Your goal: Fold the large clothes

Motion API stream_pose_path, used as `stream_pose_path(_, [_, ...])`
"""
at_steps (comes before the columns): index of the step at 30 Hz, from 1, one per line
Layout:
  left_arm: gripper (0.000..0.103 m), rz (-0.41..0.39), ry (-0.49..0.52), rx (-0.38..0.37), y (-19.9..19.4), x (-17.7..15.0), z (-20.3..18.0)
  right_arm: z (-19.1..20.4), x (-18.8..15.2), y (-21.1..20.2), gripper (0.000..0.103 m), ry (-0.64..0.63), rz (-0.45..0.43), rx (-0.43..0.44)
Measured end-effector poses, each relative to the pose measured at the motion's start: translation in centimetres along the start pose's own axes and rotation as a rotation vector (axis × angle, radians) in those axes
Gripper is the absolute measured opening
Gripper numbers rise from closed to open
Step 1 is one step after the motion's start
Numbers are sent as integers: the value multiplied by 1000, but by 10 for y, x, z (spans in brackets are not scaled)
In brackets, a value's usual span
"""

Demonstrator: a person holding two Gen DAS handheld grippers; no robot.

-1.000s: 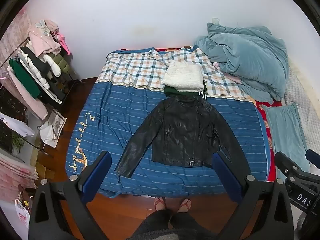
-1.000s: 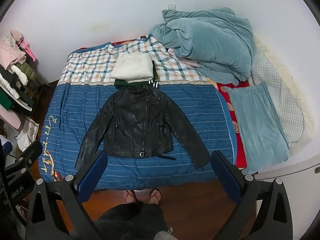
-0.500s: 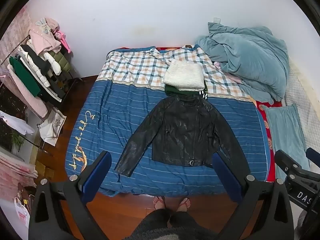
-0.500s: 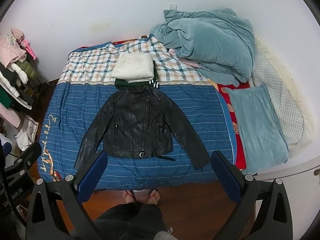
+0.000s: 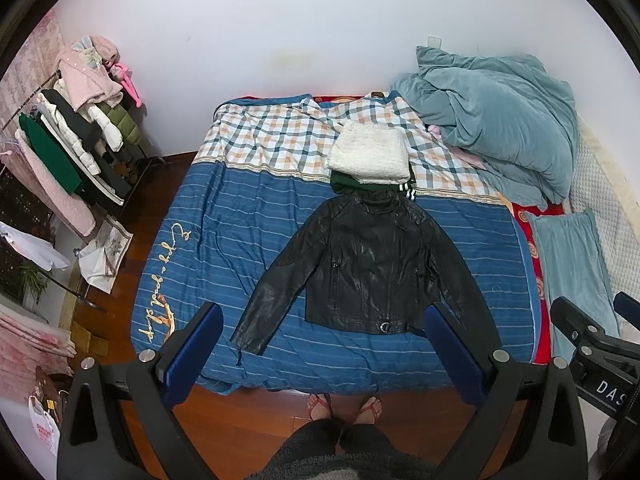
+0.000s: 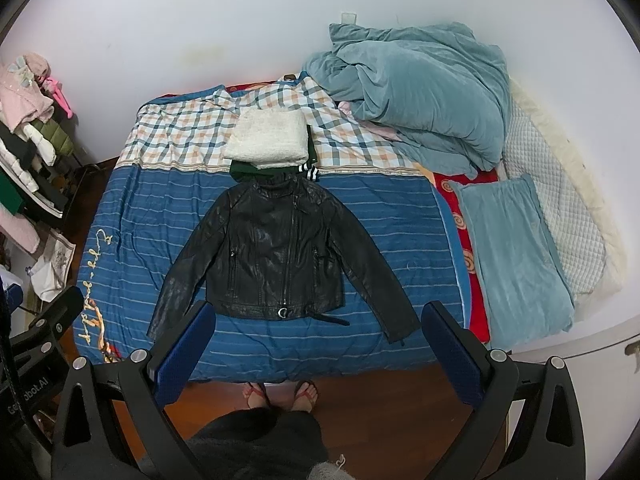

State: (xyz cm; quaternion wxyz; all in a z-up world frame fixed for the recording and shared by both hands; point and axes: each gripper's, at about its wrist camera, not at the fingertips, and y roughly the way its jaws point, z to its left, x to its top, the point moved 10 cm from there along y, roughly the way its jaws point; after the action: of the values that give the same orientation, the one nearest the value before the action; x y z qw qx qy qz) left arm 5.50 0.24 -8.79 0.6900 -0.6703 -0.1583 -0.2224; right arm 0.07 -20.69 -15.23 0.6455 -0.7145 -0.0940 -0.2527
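Observation:
A black leather jacket (image 5: 368, 268) lies flat, front up, on the blue striped bedspread (image 5: 240, 240), sleeves spread out and down; it also shows in the right wrist view (image 6: 276, 260). Behind its collar sits a stack of folded clothes, a white fluffy one (image 5: 370, 152) on a dark green one (image 5: 348, 184). My left gripper (image 5: 324, 344) is open and empty, held high above the bed's near edge. My right gripper (image 6: 318, 344) is open and empty too, at the same height.
A heaped teal duvet (image 5: 500, 120) and a teal pillow (image 6: 516, 256) lie at the bed's right side. A clothes rack (image 5: 64, 152) with coats stands at the left. The person's feet in sandals (image 5: 344, 406) stand on the wood floor at the bed's foot.
Both views have shifted only slightly; the jacket and both open grippers stay as they were.

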Motion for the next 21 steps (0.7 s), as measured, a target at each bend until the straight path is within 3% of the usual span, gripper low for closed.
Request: stream_pose_path(21, [103,-1,-3,-3,0,-2,2,4,8,-5,103,-4,-7,-2])
